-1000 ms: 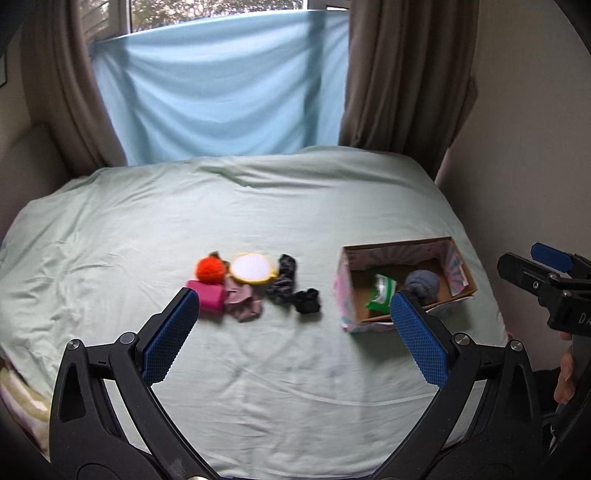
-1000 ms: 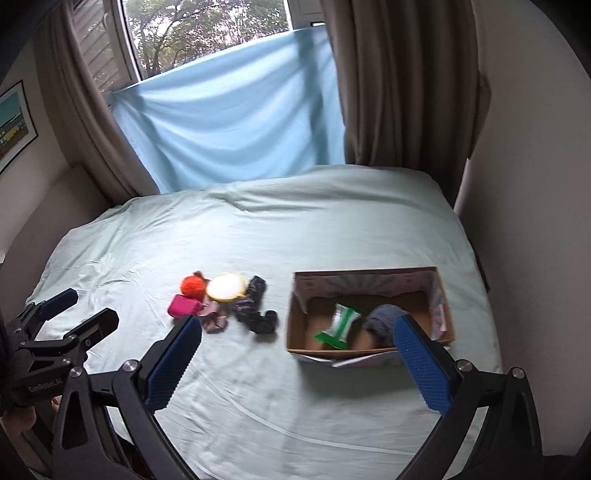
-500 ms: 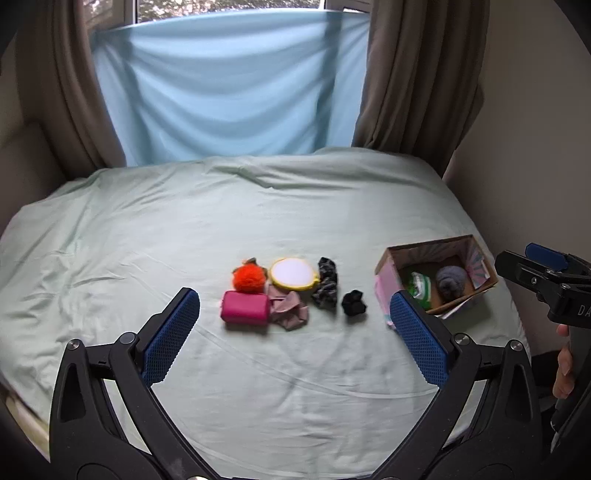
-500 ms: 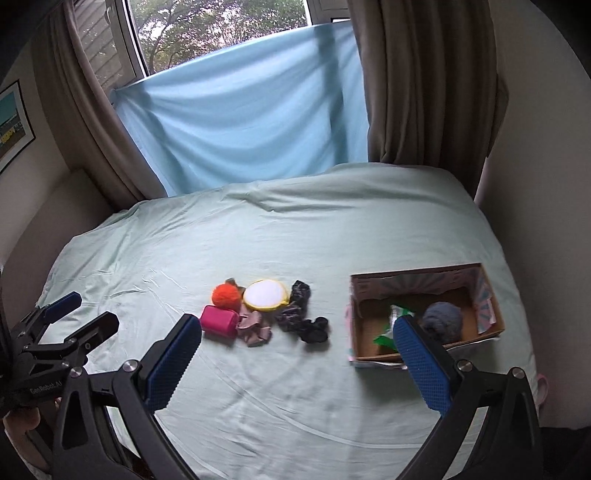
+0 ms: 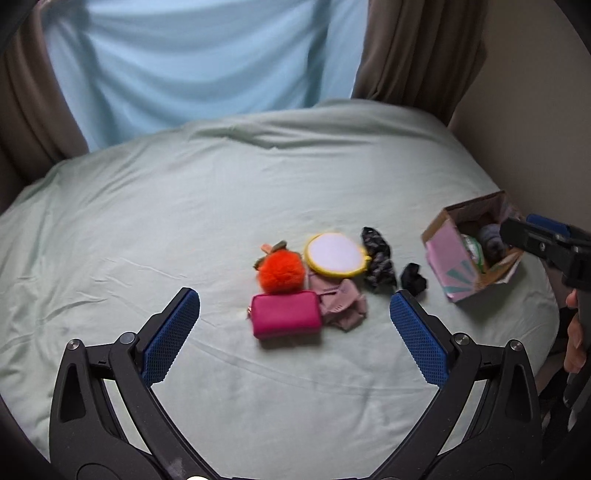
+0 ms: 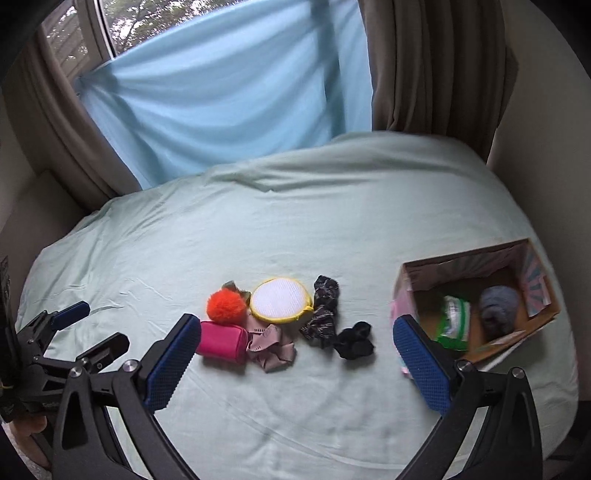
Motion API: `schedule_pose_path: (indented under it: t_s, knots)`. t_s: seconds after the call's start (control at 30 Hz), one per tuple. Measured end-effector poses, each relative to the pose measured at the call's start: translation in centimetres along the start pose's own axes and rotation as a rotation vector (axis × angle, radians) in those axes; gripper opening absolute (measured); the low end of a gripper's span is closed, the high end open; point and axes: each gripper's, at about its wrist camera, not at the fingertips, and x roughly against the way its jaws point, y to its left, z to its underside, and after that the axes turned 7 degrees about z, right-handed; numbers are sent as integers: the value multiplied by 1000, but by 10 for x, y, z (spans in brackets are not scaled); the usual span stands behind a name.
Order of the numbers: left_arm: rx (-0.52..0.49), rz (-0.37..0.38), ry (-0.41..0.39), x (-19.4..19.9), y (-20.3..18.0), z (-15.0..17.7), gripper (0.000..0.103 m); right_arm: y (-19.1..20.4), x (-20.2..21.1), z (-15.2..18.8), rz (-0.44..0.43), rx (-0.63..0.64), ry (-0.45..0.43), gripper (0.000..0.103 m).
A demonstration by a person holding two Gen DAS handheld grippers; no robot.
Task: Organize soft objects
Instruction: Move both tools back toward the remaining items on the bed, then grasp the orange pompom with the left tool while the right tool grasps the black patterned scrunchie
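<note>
A pale green bedsheet spreads ahead of the tongs. Beyond it hangs a light blue cloth, flanked by brown curtains, with a window at upper left.

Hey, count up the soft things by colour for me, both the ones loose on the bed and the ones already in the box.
Orange: 1, pom-pom
Magenta: 1, pouch
Yellow-rimmed white: 1, round mesh pouch
Dusty pink: 1, crumpled cloth
Black patterned: 1, scrunchie
Plain black: 1, scrunchie
Green and white: 1, item in the box
Grey: 1, bundle in the box
Total: 8
</note>
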Motion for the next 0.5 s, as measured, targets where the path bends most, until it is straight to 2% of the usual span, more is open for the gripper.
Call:
schedule_pose_path:
  t_s: [0.27,0.5]
  knots:
    - [30,7,60,-91,35,-18,101,6,-99,-3,44,15,103,102]
    - [46,13,139,-170,47,-20,97,-5,-180,-3,63,-19,199,89]
